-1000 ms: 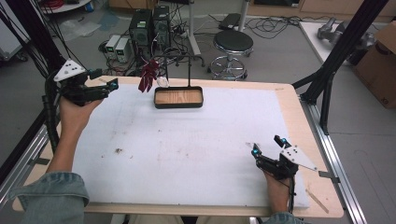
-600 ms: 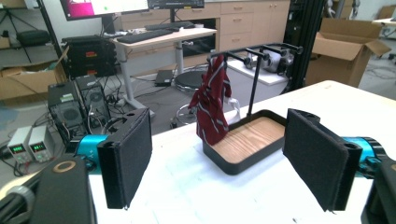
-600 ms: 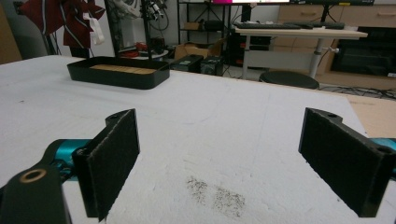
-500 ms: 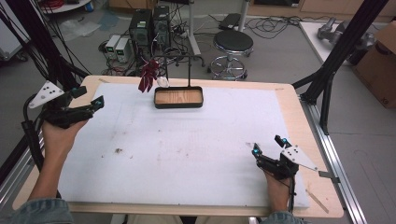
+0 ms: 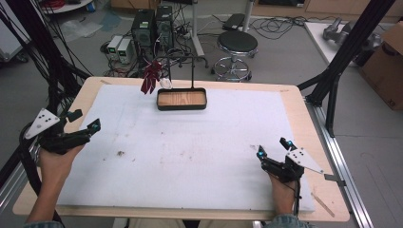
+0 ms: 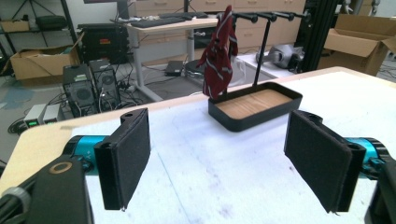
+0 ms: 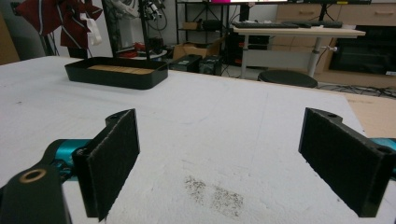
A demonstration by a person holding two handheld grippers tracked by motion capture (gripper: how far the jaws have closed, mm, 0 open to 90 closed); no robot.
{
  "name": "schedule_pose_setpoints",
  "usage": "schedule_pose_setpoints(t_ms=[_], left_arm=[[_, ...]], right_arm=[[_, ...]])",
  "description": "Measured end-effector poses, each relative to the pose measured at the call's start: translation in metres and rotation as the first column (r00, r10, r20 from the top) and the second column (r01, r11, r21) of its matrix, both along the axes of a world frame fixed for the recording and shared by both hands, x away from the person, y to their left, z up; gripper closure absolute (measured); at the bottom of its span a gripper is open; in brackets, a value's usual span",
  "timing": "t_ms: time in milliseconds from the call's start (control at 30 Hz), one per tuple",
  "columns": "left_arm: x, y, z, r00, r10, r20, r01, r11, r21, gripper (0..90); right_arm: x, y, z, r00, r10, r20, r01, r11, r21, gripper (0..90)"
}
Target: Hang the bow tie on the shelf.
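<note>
My left gripper (image 5: 85, 121) is held at the table's left edge, open and holding nothing; its black pads (image 6: 126, 156) stand wide apart. My right gripper (image 5: 273, 147) rests low at the front right of the white mat, also open, its pads (image 7: 109, 158) wide apart with bare mat between them. A black tray with a wooden floor (image 5: 182, 99) (image 6: 254, 105) (image 7: 116, 72) sits at the back middle of the mat. A black rack post rises behind it, and a dark red striped cloth (image 5: 151, 77) (image 6: 219, 51) hangs from the rack's left arm.
The white mat (image 5: 199, 147) covers most of the wooden table and carries small dark smudges (image 5: 119, 153) (image 7: 215, 193). Beyond the far edge stand a round stool (image 5: 236, 45) and computer cases (image 5: 152, 23). A black frame strut (image 5: 342, 52) slants at the right.
My left gripper has drawn back toward the person and outward along the table's left edge. My right gripper has stayed where it was.
</note>
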State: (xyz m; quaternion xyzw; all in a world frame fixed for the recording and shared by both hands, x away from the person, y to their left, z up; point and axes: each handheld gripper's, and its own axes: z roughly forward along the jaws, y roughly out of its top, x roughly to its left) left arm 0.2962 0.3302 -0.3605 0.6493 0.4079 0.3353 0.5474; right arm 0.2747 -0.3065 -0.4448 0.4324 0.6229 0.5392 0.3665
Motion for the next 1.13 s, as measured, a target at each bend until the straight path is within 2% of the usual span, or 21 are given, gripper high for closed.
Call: schedule_pose_setpoints(t_ms=[200,433,600,733,800,1133], left_arm=[[-0.009,-0.003,-0.015,0.9996,0.017,-0.023,-0.017,0.9998,0.004,19.9],[-0.012,-0.008,-0.030,0.9986,0.022,-0.048,-0.021,0.9994,0.027,19.9],[-0.014,-0.011,-0.046,0.9952,0.047,-0.085,-0.045,0.9987,0.024,19.7],[-0.016,-0.012,-0.056,0.9946,0.043,-0.095,-0.041,0.9988,0.026,19.7],[-0.016,-0.013,-0.060,0.9942,0.046,-0.097,-0.043,0.9983,0.040,19.7],[-0.018,-0.014,-0.064,0.9931,0.051,-0.106,-0.046,0.9979,0.045,19.7]], right_arm=[[0.000,0.000,0.000,1.0000,-0.001,-0.001,0.001,1.000,0.000,11.6],[0.000,0.000,0.000,1.0000,-0.002,-0.002,0.002,1.000,0.003,11.6],[0.001,-0.001,0.000,1.0000,0.000,-0.002,0.000,1.000,0.000,11.6],[0.001,0.000,-0.001,0.9999,-0.006,-0.012,0.006,1.000,-0.010,11.6],[0.001,0.000,-0.001,0.9999,-0.006,-0.012,0.006,1.000,-0.009,11.6],[0.001,0.000,-0.001,0.9999,-0.006,-0.014,0.006,1.000,-0.005,11.6]])
